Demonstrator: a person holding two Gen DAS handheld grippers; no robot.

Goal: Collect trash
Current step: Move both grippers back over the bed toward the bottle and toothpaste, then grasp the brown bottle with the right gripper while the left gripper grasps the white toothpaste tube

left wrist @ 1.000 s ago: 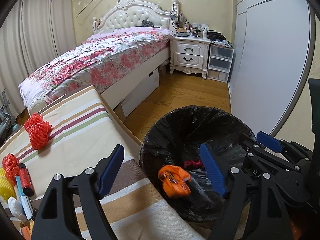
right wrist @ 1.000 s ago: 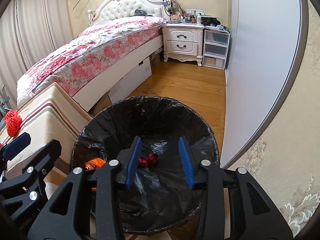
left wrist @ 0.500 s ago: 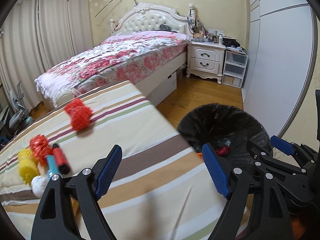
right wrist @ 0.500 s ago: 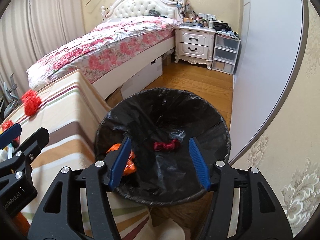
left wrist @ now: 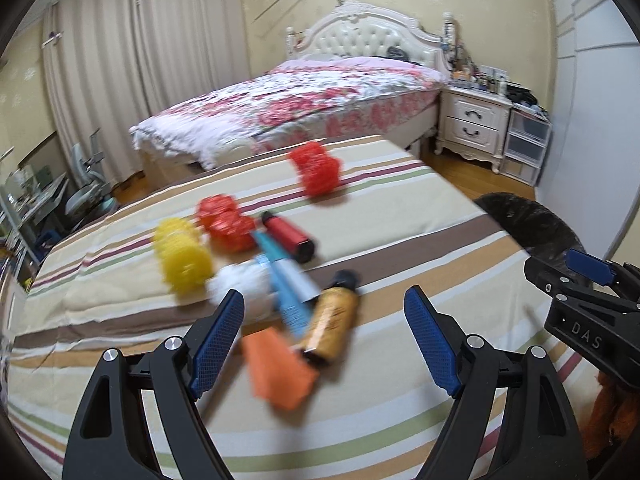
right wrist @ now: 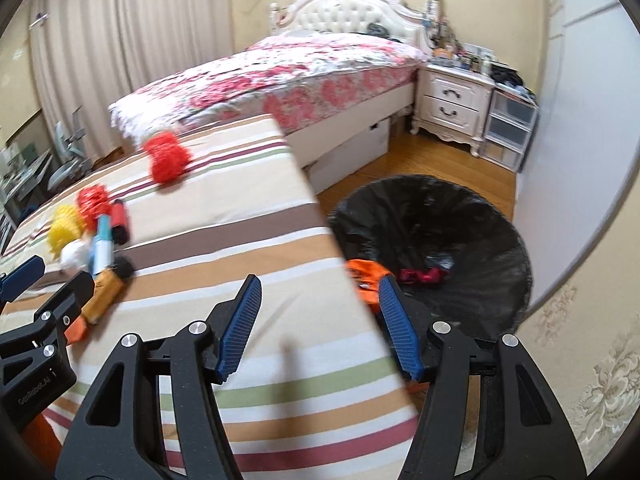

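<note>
On the striped cloth [left wrist: 400, 220] lies a blurred cluster of trash: an orange scrap [left wrist: 280, 368], a gold bottle [left wrist: 332, 320], a blue and white tube [left wrist: 286, 284], a white wad [left wrist: 244, 286], a yellow mesh ball [left wrist: 184, 258], red mesh balls [left wrist: 226, 220] [left wrist: 318, 168] and a red cylinder [left wrist: 288, 236]. My left gripper [left wrist: 324, 340] hovers open just above the orange scrap and bottle, holding nothing. My right gripper [right wrist: 320, 326] is open and empty over the cloth's right edge, beside the black-lined bin [right wrist: 480, 216]. An orange wrapper [right wrist: 366, 276] and a dark red piece [right wrist: 420, 276] lie in the bin.
A floral bed [left wrist: 320, 100] and a white nightstand [left wrist: 472, 124] with plastic drawers [right wrist: 508, 132] stand behind. A pale wardrobe door [right wrist: 580, 100] rises right of the bin. Wooden floor [right wrist: 420, 160] runs between bed and bin. Curtains [left wrist: 120, 80] hang at left.
Both grippers swung left from above the bin toward the striped cloth. The right jaws widened after the dark red piece dropped into the bin. The trash cluster now sits before the left gripper.
</note>
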